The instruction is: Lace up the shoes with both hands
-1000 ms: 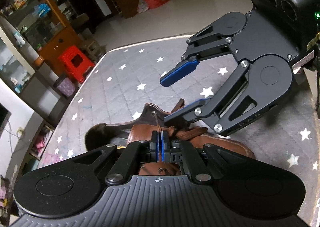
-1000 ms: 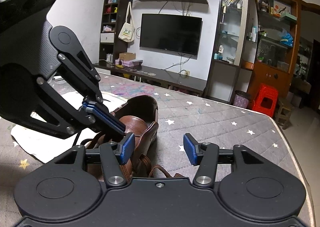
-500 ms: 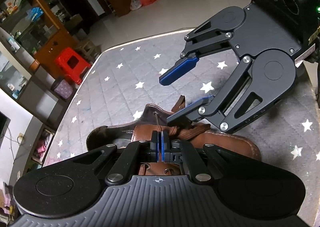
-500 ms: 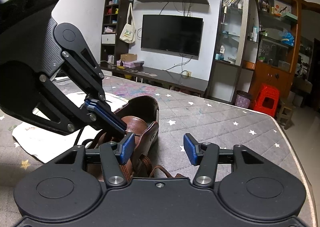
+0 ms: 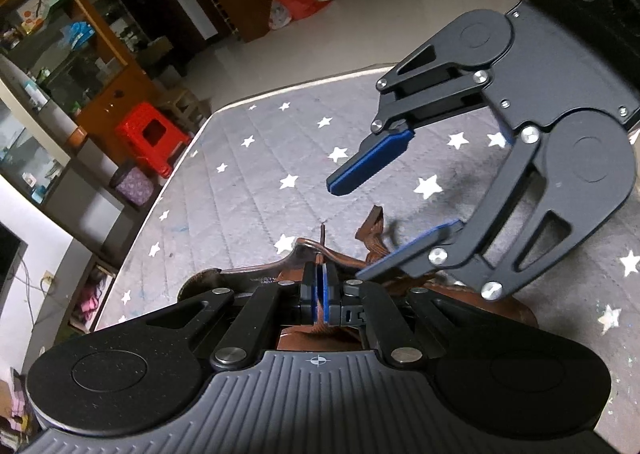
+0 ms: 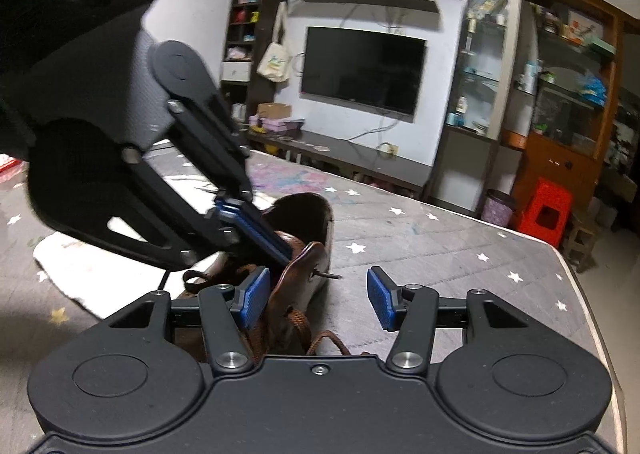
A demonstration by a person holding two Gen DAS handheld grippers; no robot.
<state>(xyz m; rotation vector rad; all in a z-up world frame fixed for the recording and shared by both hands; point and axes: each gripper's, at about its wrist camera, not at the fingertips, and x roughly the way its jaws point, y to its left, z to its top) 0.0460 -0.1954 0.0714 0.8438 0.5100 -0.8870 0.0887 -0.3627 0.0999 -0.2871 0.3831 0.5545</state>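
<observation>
Brown leather shoe (image 6: 308, 238) sits on the grey star-print cover (image 5: 256, 190) of the bench, opening facing the TV wall, toe end toward the right claw's camera.

Left claw (image 5: 320, 292): blue pads pressed fully together, no gap visible. Pinched at the shoe's upper flap, where a thin brown lace (image 5: 322, 235) tip sticks up just past the pads. Whether the pads grip the lace, the leather edge, or both: cannot tell.

Right claw (image 6: 318, 296): wide open, nothing held. From the right wrist view, its left pad (image 6: 252, 296) is just beside the shoe's side flap; its right pad (image 6: 382, 304) hangs over bare cover. Loose lace loops (image 6: 316, 338) lie between the 2 pads, close to the claw body.

From the right wrist view, the lace tip (image 6: 326, 275) pokes out through an eyelet in the flap, pointing toward the open gap.

Red stool (image 6: 546, 210) on the floor past the bench corner.
</observation>
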